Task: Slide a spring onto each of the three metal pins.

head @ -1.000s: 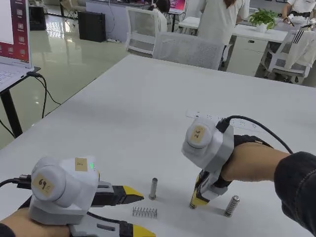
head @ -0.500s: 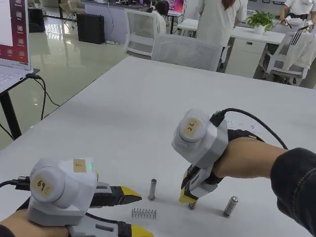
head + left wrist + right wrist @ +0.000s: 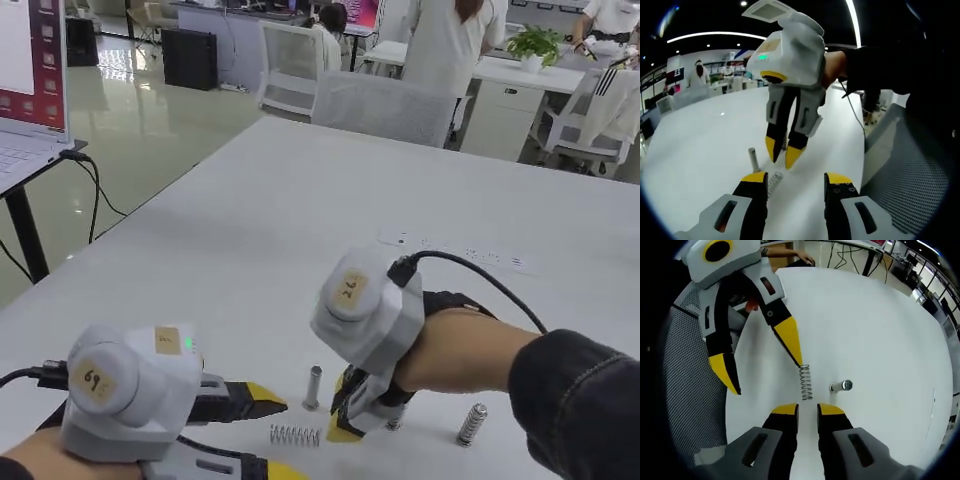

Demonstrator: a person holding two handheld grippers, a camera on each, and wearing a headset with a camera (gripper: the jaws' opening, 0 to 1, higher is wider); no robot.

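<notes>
Right tongs [image 3: 340,430] moved left to the loose spring [image 3: 294,435], pointing down, narrowly parted, seemingly empty.

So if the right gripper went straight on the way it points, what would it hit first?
The right gripper would probably meet the loose spring lying on the white table just beyond its tips, though depth is hard to judge.
</notes>
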